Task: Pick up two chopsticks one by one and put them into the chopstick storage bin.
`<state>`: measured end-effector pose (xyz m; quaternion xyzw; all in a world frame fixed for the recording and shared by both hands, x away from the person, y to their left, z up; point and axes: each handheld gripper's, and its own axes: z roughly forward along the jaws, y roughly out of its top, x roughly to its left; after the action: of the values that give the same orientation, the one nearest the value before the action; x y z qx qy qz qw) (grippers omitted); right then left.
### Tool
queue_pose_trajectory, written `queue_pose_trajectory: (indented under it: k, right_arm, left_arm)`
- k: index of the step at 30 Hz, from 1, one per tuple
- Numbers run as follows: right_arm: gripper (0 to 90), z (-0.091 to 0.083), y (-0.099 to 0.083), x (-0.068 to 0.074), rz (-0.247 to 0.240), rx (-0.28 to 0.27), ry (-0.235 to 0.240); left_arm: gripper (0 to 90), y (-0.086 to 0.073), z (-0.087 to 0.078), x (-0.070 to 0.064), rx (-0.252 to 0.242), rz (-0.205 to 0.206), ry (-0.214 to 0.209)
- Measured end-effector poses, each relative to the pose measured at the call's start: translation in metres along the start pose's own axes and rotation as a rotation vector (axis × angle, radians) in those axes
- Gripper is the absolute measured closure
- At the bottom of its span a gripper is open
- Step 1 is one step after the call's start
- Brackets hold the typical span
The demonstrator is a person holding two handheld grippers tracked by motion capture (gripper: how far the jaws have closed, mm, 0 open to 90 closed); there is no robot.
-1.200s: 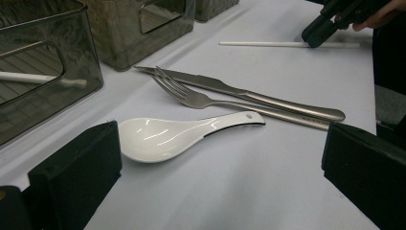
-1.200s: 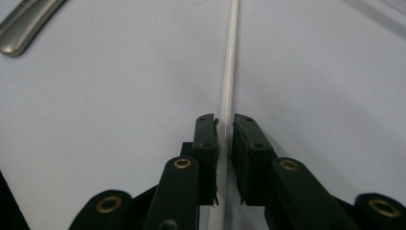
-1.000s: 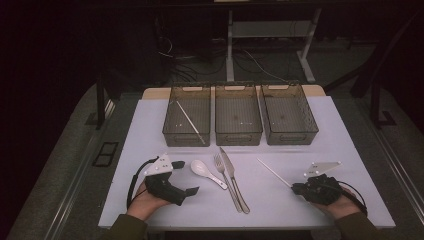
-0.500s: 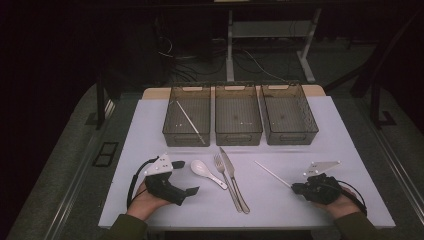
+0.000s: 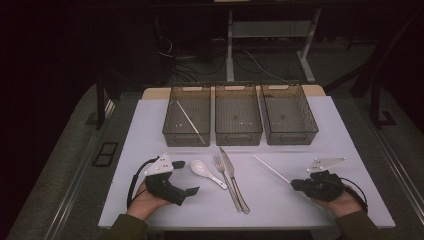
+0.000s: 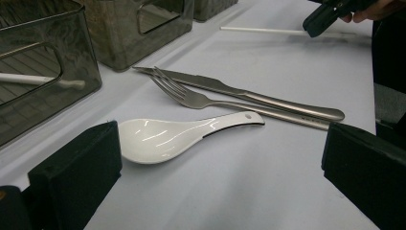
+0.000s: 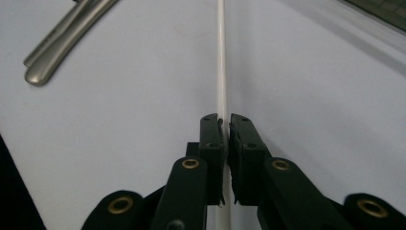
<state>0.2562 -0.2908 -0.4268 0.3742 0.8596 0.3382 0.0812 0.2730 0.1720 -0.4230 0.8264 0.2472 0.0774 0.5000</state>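
A thin white chopstick is laid flat on the white table, its near end clamped between black jaws.

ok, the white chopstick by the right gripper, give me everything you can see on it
The white chopstick is a thin, straight, plain white rod, plastic by its look. It lies flat on the white table, in front of the rightmost bin, running diagonally toward the person's right. The right gripper has its jaws shut on the near end; the far end lies free. It touches nothing else.
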Motion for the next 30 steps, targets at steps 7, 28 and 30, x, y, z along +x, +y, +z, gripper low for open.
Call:
queue_pose_trajectory:
  k: [7, 28, 30]
  right_arm:
    - [84.1, -0.004, 0.006, 0.0, 0.002, -0.032, 0.017]
    - [84.1, -0.005, 0.036, 0.0, 0.012, -0.095, 0.054]
    - [84.1, -0.005, 0.038, -0.001, 0.012, -0.097, 0.054]
  left_arm:
    - [0.0, 0.0, 0.0, 0.0, 0.002, 0.002, -0.002]
    - [0.0, 0.0, 0.0, 0.001, -0.001, 0.0, 0.001]
    - [0.0, 0.0, 0.0, 0.001, -0.002, 0.0, 0.001]
